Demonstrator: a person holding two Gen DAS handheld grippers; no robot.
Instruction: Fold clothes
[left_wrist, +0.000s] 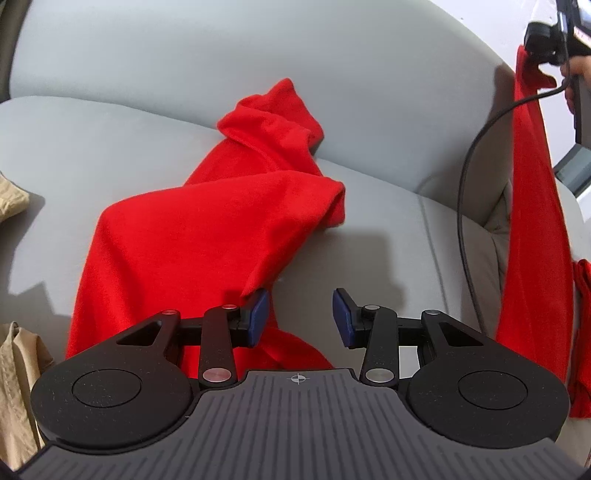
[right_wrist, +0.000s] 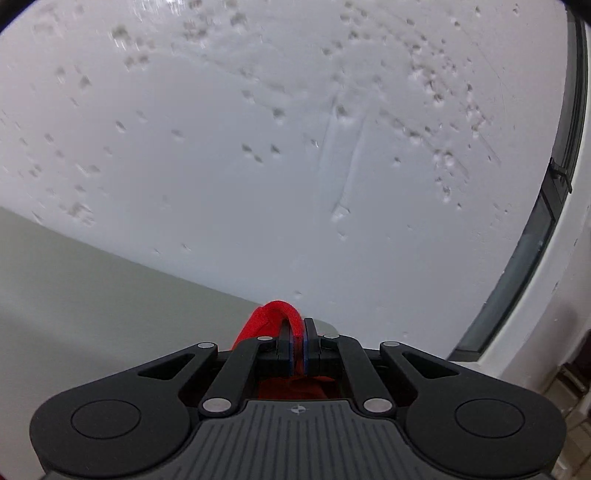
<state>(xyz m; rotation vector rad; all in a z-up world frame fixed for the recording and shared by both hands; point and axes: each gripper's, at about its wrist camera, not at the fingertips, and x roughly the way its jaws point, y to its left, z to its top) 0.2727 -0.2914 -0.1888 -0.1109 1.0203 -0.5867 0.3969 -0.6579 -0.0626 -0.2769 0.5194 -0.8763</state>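
A red garment (left_wrist: 207, 229) lies crumpled on the grey sofa seat (left_wrist: 369, 229). One end of it reaches the back cushion and a fold rests against my left gripper's left pad (left_wrist: 258, 314). My left gripper (left_wrist: 301, 317) hovers over the seat, open, with nothing pinched between its blue pads. At the upper right, another part of the red cloth (left_wrist: 532, 221) hangs as a long strip from my right gripper (left_wrist: 535, 62), which is raised high. In the right wrist view, my right gripper (right_wrist: 299, 343) is shut on a bunched red edge (right_wrist: 269, 314) that loops over its fingers.
Beige clothing (left_wrist: 14, 369) lies at the left edge of the sofa. A black cable (left_wrist: 465, 184) dangles from the right gripper, where a hand (left_wrist: 576, 70) shows. Ahead of the right gripper is a pitted white wall (right_wrist: 258, 147), with a dark window frame (right_wrist: 546, 221) to its right.
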